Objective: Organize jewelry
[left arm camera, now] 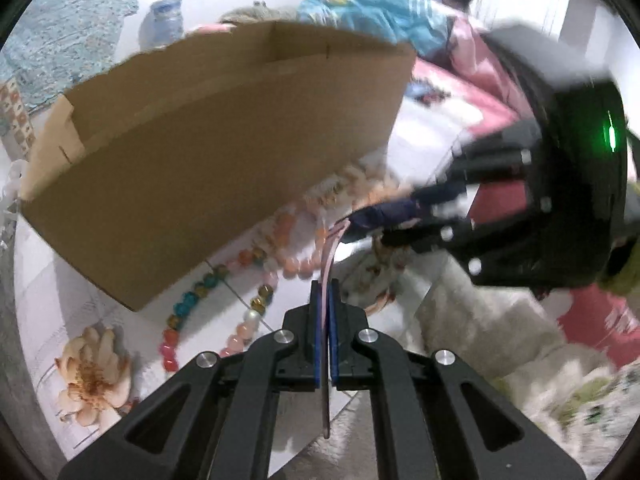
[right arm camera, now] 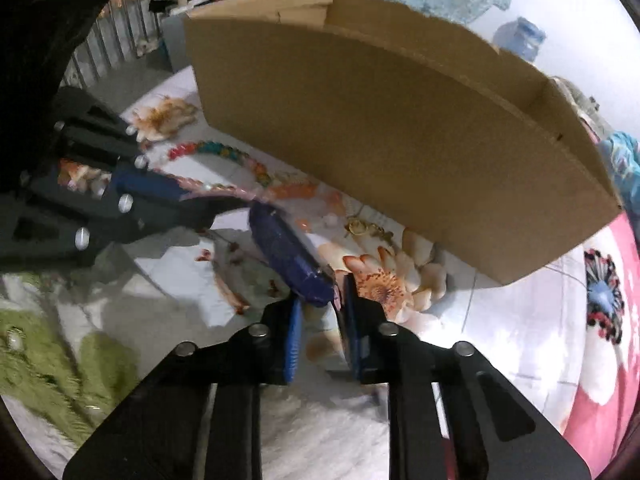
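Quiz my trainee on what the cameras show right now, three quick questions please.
1. True or false: the left gripper is shut on a thin pink strip.
2. Where is the bead strand? A) hanging from the left gripper B) lying on the flowered cloth C) in a glass jar
3. Fill in: behind the beads stands a brown cardboard ____.

Key: 1 true; 2 B; 3 box, the cardboard box.

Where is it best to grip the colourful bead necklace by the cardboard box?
Probably from above, pinching across the bead necklace at its red near end: the strand lies flat on the cloth, and that end is clear of the cardboard box.
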Demonstrator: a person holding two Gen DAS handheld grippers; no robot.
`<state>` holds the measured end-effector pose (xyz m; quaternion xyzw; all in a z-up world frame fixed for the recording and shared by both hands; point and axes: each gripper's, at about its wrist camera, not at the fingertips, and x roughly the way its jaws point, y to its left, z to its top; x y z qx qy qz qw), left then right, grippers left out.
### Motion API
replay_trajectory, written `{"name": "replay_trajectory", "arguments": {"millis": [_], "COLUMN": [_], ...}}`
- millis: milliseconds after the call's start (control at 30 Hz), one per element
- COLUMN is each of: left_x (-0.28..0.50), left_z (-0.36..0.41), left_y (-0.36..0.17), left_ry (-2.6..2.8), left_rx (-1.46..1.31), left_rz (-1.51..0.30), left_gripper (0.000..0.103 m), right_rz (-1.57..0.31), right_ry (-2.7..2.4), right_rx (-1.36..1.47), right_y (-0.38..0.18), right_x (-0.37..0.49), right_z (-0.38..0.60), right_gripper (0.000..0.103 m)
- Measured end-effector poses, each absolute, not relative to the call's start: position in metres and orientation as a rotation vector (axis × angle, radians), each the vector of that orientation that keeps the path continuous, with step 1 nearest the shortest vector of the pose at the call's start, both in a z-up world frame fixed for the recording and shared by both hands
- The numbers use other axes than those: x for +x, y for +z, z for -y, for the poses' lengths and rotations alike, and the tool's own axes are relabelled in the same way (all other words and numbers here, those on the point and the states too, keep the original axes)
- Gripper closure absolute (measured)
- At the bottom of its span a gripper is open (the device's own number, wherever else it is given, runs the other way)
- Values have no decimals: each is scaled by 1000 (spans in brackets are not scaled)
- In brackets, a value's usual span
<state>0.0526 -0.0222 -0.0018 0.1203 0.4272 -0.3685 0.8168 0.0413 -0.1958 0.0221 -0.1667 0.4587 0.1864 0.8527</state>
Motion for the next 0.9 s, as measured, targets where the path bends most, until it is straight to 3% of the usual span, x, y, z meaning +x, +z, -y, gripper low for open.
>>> {"name": "replay_trajectory", "arguments": {"millis": [233, 433, 767, 900], "left_x": [45, 108, 257, 286], "left_z": [5, 5, 31, 38], "left_y": [82, 134, 71, 46], "left_ry": [-822, -776, -600, -551], "left_rx": [224, 207, 305, 343], "left_rz": [-738, -688, -1047, -1129], "left_gripper": [100, 100, 100, 96], "right_rz": [-841, -840, -1211, -1290], "right_ry": [394, 462, 600, 566], "right_rx": [-302, -322, -306, -318], "right_y": [102, 141, 75, 46], "right_x": [29, 109, 258, 294], "right_z": [203, 208, 203, 201], "right_gripper": [90, 90, 88, 71]}}
